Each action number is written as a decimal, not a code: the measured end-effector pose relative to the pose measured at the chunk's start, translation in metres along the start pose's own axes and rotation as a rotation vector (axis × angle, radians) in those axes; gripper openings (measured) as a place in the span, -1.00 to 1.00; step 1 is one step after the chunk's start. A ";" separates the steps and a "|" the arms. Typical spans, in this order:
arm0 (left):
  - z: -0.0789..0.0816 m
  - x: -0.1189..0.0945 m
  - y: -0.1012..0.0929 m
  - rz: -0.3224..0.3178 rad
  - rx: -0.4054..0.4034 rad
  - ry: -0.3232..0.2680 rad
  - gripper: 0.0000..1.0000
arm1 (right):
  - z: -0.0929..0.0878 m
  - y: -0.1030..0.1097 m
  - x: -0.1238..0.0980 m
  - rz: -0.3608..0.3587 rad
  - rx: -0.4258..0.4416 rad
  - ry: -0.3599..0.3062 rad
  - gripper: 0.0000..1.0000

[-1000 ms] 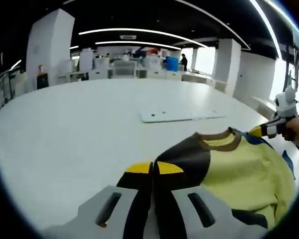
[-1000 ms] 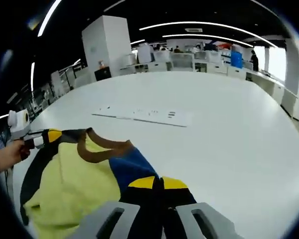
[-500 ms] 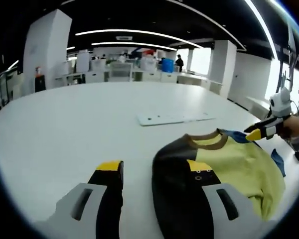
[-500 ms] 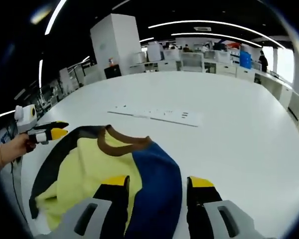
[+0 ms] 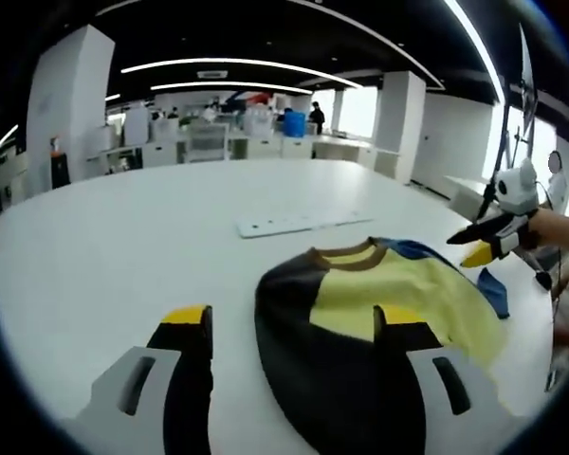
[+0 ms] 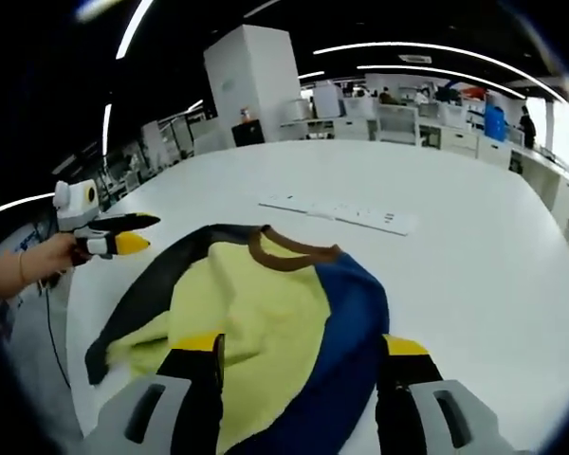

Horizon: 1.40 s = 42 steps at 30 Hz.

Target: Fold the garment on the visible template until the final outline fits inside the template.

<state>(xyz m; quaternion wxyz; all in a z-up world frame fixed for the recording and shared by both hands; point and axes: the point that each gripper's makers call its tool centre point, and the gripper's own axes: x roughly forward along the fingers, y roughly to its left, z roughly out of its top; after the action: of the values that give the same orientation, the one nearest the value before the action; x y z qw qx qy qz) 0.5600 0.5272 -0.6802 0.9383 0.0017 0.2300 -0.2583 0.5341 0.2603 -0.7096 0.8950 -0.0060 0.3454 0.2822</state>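
A yellow sweater (image 5: 398,294) with a brown collar (image 5: 346,257), one black side and one blue side lies flat on the white table (image 5: 114,237). My left gripper (image 5: 296,320) is open, its right finger over the black side and its left finger over bare table. In the right gripper view the sweater (image 6: 256,294) spreads out just ahead of my open right gripper (image 6: 302,349), whose jaws stand to either side of its near hem. A hand holds each gripper beside the sweater: the right gripper (image 5: 488,242) by the blue side, the left gripper (image 6: 114,237) by the black sleeve.
A flat white strip (image 5: 299,223) with dark marks lies on the table beyond the collar, seen also as the strip (image 6: 346,213). The table edge runs close on the right (image 5: 541,351). White pillars and desks stand far behind.
Both grippers were shut on the sweater one second ago; both have opened and let go. The sweater now lies spread on the table, and both grippers have drawn back from it.
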 end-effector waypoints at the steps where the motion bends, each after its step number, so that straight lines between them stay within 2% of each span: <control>1: 0.000 -0.003 -0.001 -0.002 -0.002 0.002 0.34 | -0.003 0.002 -0.004 0.003 -0.003 0.002 0.27; 8: -0.005 -0.032 -0.012 -0.023 -0.006 0.006 0.39 | -0.021 0.016 -0.024 0.018 -0.037 0.027 0.24; 12: -0.013 -0.050 -0.022 -0.033 -0.002 0.009 0.38 | -0.029 0.022 -0.037 0.028 -0.040 0.027 0.24; 18: -0.034 -0.076 -0.035 -0.058 0.013 0.047 0.35 | -0.046 0.034 -0.056 0.043 -0.046 0.034 0.24; 24: -0.056 -0.095 -0.046 -0.053 0.020 0.071 0.31 | -0.071 0.044 -0.070 0.049 -0.054 0.052 0.23; 32: -0.087 -0.103 -0.059 -0.044 0.056 0.127 0.21 | -0.097 0.048 -0.078 0.033 -0.029 0.072 0.11; 35: -0.096 -0.108 -0.062 -0.030 0.116 0.139 0.11 | -0.108 0.048 -0.081 0.014 -0.041 0.080 0.05; 42: -0.117 -0.115 -0.066 -0.007 0.076 0.167 0.06 | -0.127 0.045 -0.084 -0.027 -0.032 0.095 -0.18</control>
<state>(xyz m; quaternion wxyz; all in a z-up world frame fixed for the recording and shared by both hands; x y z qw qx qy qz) 0.3899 0.5399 -0.7276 0.9143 0.0581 0.2973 -0.2689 0.3829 0.2301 -0.7460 0.8810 -0.0383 0.3829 0.2751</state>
